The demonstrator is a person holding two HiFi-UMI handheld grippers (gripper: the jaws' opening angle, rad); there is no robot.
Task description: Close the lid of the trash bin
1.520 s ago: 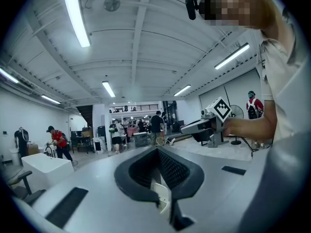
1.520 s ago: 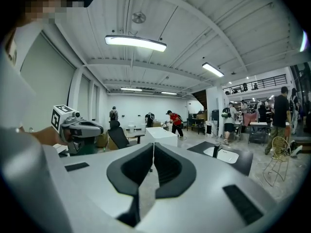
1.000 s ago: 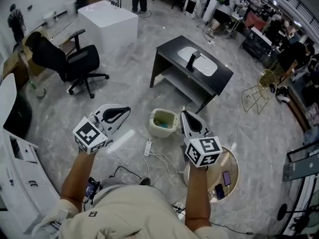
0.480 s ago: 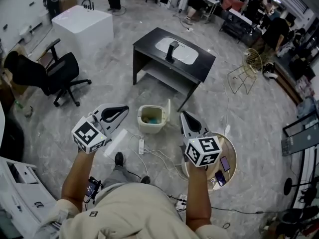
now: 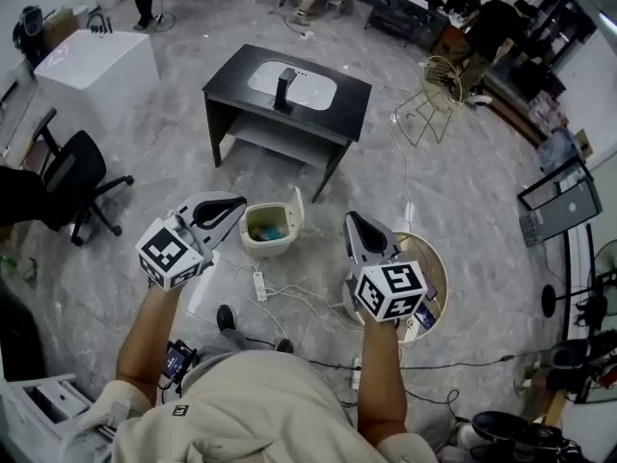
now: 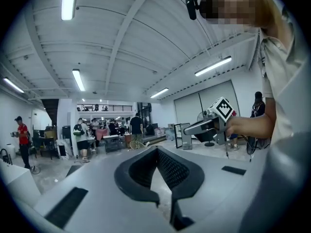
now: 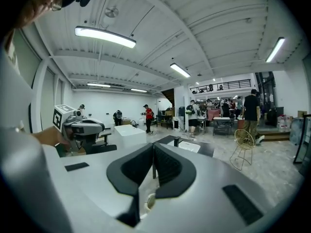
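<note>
A small cream trash bin (image 5: 267, 230) stands on the floor with coloured litter inside. Its lid (image 5: 296, 209) is tipped up at the bin's right side. My left gripper (image 5: 235, 204) is held in the air to the left of the bin, its jaws shut and empty. My right gripper (image 5: 351, 221) hovers to the right of the bin, also shut on nothing. Neither touches the bin. The left gripper view shows shut jaws (image 6: 156, 149) and the right gripper (image 6: 214, 124) beyond. The right gripper view shows shut jaws (image 7: 153, 145) and the left gripper (image 7: 77, 125).
A black desk with a white sink (image 5: 289, 93) stands just behind the bin. A power strip with cables (image 5: 258, 285) lies in front of it. A round table (image 5: 436, 258) sits by my right arm. An office chair (image 5: 72, 177), white block (image 5: 92, 64) and wire chair (image 5: 431, 99) stand farther off.
The floor scene has slid left and down in the head view, so the bin now lies nearer my left gripper. Both grippers keep their pose and stay shut; the lid stays up.
</note>
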